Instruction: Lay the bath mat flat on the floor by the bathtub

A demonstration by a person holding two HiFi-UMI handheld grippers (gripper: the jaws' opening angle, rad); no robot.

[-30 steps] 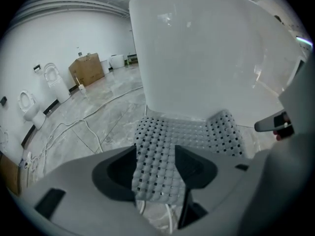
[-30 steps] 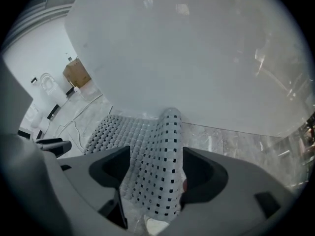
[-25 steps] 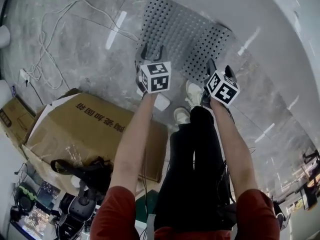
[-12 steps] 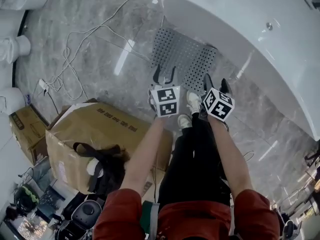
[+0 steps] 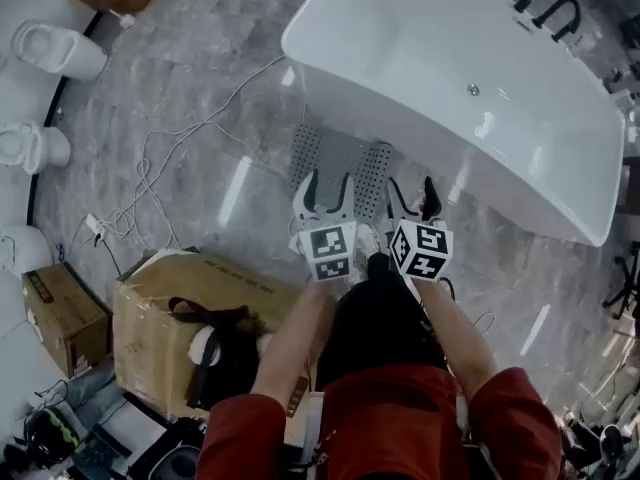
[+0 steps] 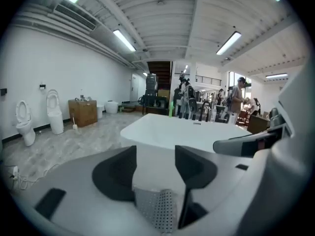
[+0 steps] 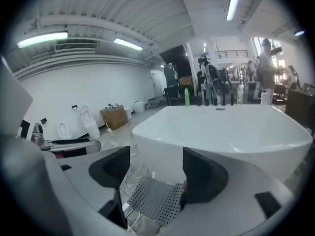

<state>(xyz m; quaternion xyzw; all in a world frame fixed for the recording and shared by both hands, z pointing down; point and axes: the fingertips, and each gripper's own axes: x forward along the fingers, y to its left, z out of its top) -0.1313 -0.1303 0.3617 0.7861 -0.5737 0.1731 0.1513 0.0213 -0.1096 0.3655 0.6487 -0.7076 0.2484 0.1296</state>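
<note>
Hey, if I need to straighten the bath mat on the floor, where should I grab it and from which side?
Pinch a near corner of the bath mat, coming down from your side. It lies thin and flat, its far edge by the bathtub, so the near edge looks easiest to get a jaw under.

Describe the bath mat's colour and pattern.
The bath mat is grey with a regular grid of small dark dots; clearest in the right gripper view.

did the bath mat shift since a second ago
No. The bath mat still lies flat by the bathtub's near side, as before; only the view has pulled back.
</note>
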